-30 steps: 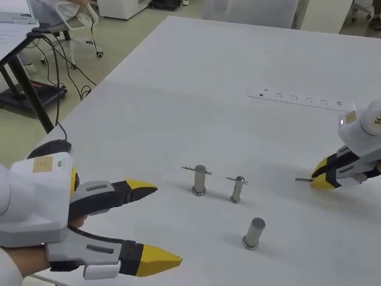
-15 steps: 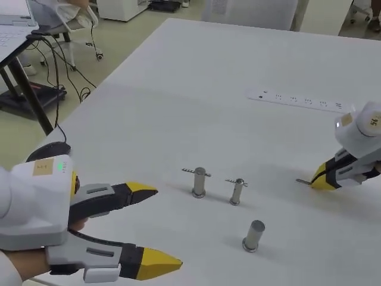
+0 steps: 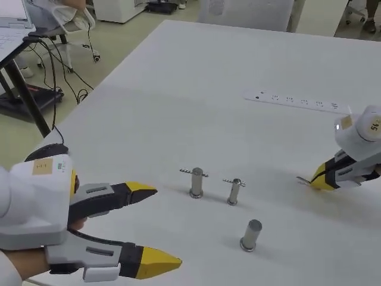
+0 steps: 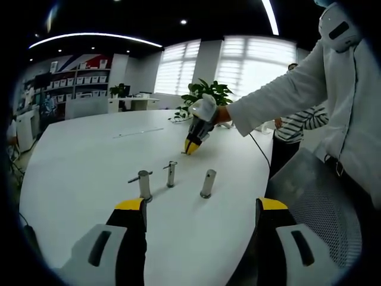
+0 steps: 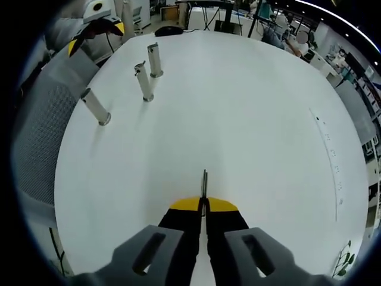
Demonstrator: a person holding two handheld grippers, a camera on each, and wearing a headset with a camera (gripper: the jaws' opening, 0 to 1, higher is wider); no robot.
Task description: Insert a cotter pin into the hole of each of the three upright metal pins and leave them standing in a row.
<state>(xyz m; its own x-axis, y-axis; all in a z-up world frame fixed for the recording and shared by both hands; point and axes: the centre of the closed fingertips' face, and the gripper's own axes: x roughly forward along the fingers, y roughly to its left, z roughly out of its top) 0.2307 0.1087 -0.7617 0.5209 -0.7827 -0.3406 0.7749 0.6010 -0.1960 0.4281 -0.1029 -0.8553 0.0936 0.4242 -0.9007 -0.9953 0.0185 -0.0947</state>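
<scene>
White table (image 3: 178,107) holds a bare metal pin (image 3: 252,234). Close up, right gripper (image 5: 204,201) pinches a cotter pin (image 5: 205,180); left gripper (image 4: 201,205) gapes.

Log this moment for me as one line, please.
left tool: open, hovering | right tool: shut on cotter pin | left metal pin: fitted | middle metal pin: fitted | near metal pin: bare

Left tongs (image 3: 162,225), at eight o'clock in the head view: boxy white housing with a tan label, grey jaws sheathed black, yellow tips. Right tongs (image 3: 314,179), at three o'clock, match. Long white sleeve (image 4: 280,89).
</scene>
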